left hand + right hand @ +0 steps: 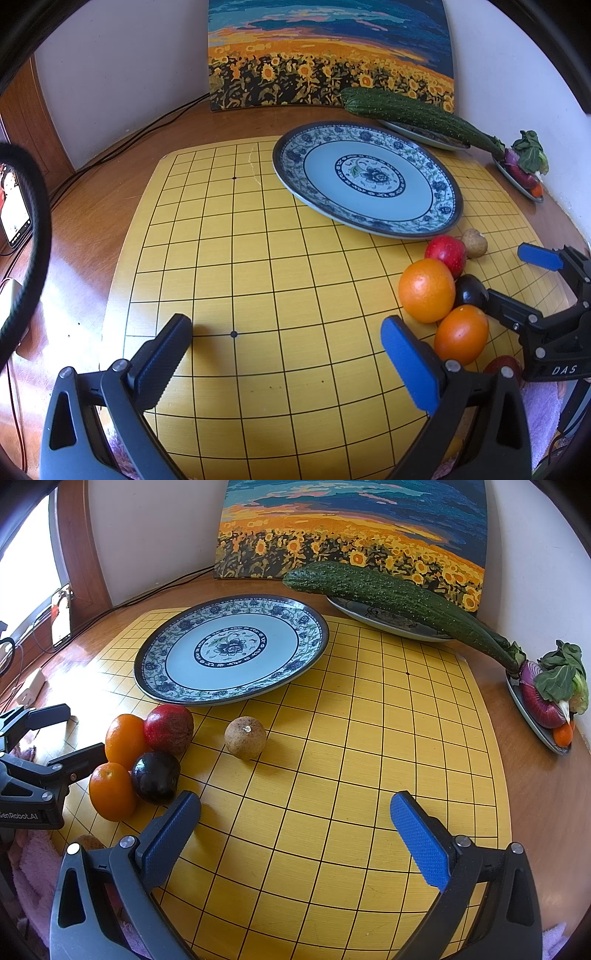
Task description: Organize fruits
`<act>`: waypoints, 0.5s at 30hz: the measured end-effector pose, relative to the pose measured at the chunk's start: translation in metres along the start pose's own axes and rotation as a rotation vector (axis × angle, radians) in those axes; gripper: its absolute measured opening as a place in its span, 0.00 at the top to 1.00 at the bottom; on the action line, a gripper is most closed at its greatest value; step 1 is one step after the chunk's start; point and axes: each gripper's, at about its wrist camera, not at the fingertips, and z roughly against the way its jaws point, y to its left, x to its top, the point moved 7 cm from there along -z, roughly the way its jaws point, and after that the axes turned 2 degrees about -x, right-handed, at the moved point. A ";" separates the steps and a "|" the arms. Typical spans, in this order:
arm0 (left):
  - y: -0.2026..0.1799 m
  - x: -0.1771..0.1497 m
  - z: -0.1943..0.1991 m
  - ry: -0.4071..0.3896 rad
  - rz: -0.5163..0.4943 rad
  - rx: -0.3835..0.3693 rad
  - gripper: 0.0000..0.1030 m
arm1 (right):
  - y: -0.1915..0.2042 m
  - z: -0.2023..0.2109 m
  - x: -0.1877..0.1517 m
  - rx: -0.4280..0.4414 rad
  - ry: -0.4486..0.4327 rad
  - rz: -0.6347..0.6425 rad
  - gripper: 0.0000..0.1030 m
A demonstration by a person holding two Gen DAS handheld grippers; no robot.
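Right wrist view: both grippers, right gripper [295, 834] and left gripper [286, 363], fingers wide apart, empty. Fruits bunch near blue plate [177, 696]. Grab brown fruit [245, 737] first, sits alone.

Left black two-finger gripper [284, 354] hangs low and level, jaws spread wide, nothing between them. Its left pad [162, 354] reads dark and ribbed, its right pad [408, 363] bright blue. Over to the right black two-finger gripper [295, 836]: also gaping wide, both blue textured pads [419, 840] apart and gripping nothing. Each shows up at the edge of the other's view (side by side, fingers pointing the same way), jaws parted there too.
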 end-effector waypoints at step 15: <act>0.000 0.000 -0.001 0.006 0.001 -0.001 0.00 | 0.000 -0.001 0.000 0.000 0.000 0.000 0.00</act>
